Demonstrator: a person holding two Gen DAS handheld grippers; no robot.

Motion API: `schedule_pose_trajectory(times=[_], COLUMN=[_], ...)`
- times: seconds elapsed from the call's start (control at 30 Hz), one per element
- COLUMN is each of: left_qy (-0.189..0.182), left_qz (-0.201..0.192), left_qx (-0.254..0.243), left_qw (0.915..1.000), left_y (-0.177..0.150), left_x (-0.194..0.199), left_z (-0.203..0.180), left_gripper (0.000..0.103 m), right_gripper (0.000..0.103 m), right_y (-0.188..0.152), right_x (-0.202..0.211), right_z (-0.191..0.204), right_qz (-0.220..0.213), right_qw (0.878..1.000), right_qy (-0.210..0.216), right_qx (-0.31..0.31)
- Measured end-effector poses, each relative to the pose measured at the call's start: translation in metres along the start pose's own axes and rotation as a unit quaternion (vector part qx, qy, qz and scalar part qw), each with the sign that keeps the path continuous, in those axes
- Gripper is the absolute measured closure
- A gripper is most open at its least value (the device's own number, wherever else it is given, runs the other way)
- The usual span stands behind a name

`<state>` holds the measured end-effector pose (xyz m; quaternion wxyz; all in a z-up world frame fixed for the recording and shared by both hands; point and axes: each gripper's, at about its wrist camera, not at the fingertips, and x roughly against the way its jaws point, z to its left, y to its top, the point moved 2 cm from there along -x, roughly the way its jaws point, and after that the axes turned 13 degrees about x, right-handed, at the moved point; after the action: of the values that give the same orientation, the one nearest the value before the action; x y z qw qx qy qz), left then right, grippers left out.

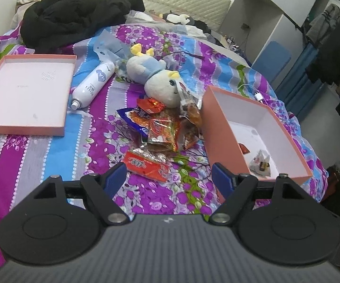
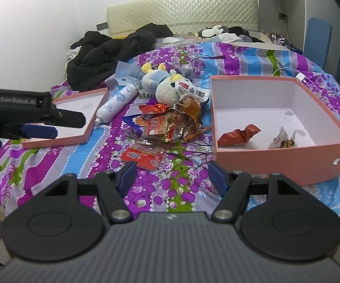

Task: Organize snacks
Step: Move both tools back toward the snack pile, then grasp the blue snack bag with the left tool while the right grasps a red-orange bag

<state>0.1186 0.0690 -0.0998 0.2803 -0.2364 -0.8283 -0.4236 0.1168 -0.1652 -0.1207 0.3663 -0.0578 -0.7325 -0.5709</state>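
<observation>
Setting: a bed (image 2: 252, 54) covered by a purple, blue and green flowered sheet.
Left gripper (image 1: 170, 179): its blue-padded fingers (image 1: 115, 179) are spread wide apart with nothing between them, hovering above the sheet.
Right gripper (image 2: 172, 176): its fingers (image 2: 128, 173) are likewise spread wide and hold nothing, low over the sheet.
Snack pile (image 1: 162, 122): a heap of shiny red, orange and blue packets straight ahead of both pairs of fingers, lying on the sheet.
Red packet (image 1: 146, 165): apart from the heap, flat on the sheet just beyond the left gripper's left finger; in the right wrist view it lies just ahead of that gripper's left finger too.
Pink box (image 2: 283, 155): open, white inside, ahead and to the right of both pairs of fingers, beside the heap.
Inside the box: a crumpled red snack bag (image 2: 238, 134) and a small clear packet (image 2: 283, 139), lying near each other toward the near wall.
Box lid (image 1: 26, 94): upturned on the sheet, ahead and to the left of the fingers.
White spray bottle (image 1: 92, 82): lying on its side between the lid and the heap.
Plush toy (image 1: 158, 80): pale with blue and yellow parts, lying just beyond the heap and touching it.
Black clothing (image 1: 75, 16): bundled far ahead on the left, near the headboard.
</observation>
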Motion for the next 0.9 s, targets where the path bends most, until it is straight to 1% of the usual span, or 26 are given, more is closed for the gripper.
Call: schedule_pose_trajectory(times=[0.17, 0.4, 0.5, 0.57, 0.73, 0.9], left_qy=[0.007, 0.019, 0.018, 0.011, 0.001, -0.012], left_qz=[0.002, 0.008, 0.011, 0.008, 0.015, 0.018], left_qx=[0.014, 0.034, 0.049, 0.067, 0.113, 0.137], left_qw=[0.9999, 0.9992, 0.9986, 0.9977, 0.9934, 0.9903], left_y=[0.017, 0.034, 0.041, 0.046, 0.060, 0.075], left_x=[-0.026, -0.062, -0.080, -0.091, -0.126, -0.163], left_z=[0.013, 0.036, 0.047, 0.056, 0.080, 0.095], left_gripper=[0.021, 0.021, 0.021, 0.021, 0.021, 0.021], right_gripper=[0.034, 0.034, 0.034, 0.034, 0.034, 0.034], right_y=[0.013, 0.030, 0.034, 0.036, 0.044, 0.050], right_x=[-0.026, -0.065, -0.082, -0.095, -0.134, -0.175], right_z=[0.004, 0.015, 0.018, 0.020, 0.023, 0.024], right_qz=[0.004, 0.009, 0.014, 0.019, 0.029, 0.037], right_qw=[1.000, 0.999, 0.999, 0.998, 0.997, 0.996], right_qy=[0.011, 0.032, 0.041, 0.048, 0.062, 0.071], right_qx=[0.009, 0.024, 0.029, 0.032, 0.036, 0.042])
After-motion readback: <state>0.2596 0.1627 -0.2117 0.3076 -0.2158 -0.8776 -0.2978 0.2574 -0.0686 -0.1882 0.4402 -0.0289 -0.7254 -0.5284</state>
